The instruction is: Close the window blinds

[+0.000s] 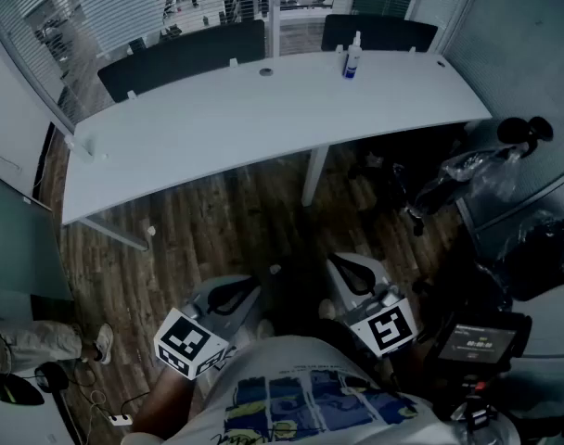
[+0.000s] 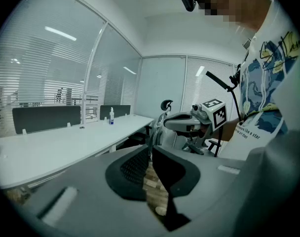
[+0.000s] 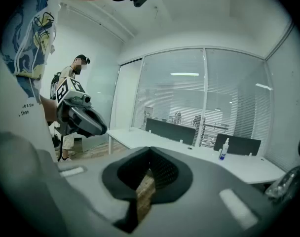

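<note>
Head view: my left gripper (image 1: 245,288) and right gripper (image 1: 345,265) jaws pressed together, empty, blinds (image 1: 115,7) beyond the bench (image 1: 263,119).

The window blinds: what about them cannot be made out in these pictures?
Head view: the blinds are cut off by the top edge.
Right gripper view: the blinds are far; a cord or wand is too small to tell.
Left gripper view: dark desk screens hide their lower edge.
</note>
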The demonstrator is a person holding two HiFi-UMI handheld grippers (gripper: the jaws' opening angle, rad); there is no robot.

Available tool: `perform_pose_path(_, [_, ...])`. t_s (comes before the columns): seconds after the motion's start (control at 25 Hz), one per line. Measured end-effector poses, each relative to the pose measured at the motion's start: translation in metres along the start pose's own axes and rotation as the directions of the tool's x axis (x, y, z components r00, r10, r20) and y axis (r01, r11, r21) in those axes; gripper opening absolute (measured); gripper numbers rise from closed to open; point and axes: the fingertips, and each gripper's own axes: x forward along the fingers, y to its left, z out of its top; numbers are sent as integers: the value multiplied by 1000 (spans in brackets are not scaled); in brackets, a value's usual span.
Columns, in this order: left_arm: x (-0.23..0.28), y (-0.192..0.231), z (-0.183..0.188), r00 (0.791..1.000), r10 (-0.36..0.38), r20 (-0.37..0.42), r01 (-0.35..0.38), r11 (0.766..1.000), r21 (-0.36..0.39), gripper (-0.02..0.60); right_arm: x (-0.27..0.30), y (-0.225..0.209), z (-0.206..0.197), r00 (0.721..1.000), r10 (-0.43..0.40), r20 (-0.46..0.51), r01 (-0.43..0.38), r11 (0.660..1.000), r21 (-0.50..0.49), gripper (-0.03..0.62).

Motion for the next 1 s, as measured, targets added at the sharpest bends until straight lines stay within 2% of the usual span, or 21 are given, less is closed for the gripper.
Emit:
perform_pose_path(0.16, [-3,1,2,1000,26,-1,-26,1000,-13,29,0,2,3,999,33,9,-33,999,-13,3])
perform_pose_path(0.52, [91,-17,61,998,56,13,-55,998,-19,29,-8,-100,-5,996,85,17,-85,996,23,3])
perform_pose_path(0.72, [129,-20,74,996,86,15,-86,996,-17,29,-14,-140,-21,995,95,17,-95,995,35,5])
perform_pose_path(1.0, [174,-20,86,989,142,32,-140,989,-50,29,-14,-190,-41,991,134,9,-135,990,49,18])
